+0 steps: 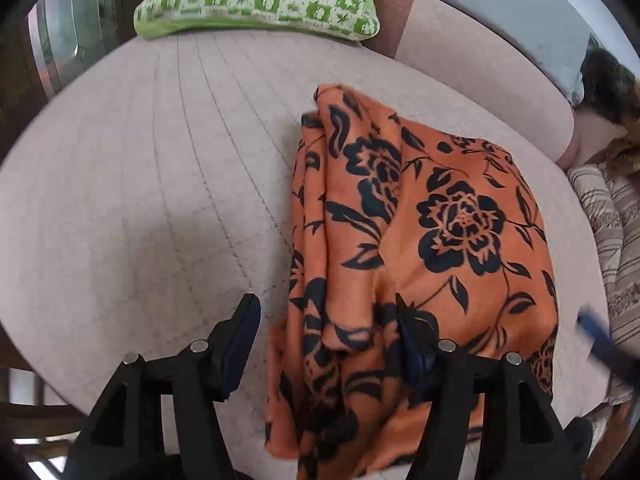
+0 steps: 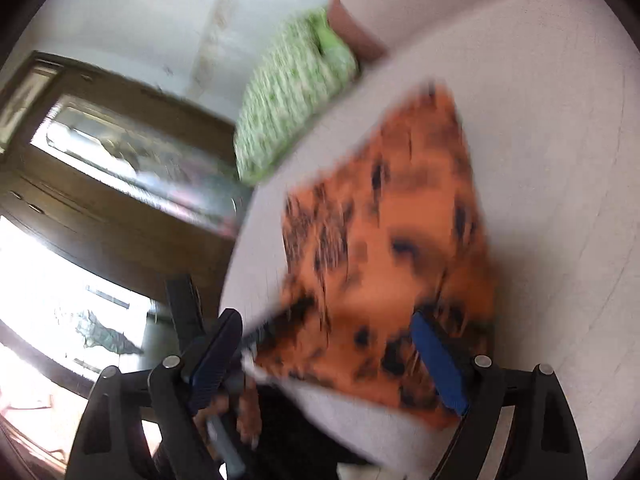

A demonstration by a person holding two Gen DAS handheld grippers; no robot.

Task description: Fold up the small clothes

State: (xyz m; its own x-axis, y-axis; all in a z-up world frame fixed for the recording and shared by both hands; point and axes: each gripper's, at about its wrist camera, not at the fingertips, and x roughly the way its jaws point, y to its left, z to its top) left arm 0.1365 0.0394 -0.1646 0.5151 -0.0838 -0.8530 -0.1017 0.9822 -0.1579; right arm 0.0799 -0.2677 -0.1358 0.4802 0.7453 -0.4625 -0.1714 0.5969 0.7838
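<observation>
An orange cloth with black flowers lies folded and a little rumpled on a pale pink quilted seat. My left gripper hangs over the cloth's near left edge, its jaws open. The left pad is over bare seat and the right pad over the cloth, neither pressing on it. A blue blur at the right edge is a finger of my right gripper. The right wrist view is smeared: my right gripper stands open above the cloth, holding nothing.
A green and white patterned pillow rests at the back of the seat, with a grey cushion beside it. Striped fabric lies to the right. A wooden cabinet with glass doors stands past the seat's edge.
</observation>
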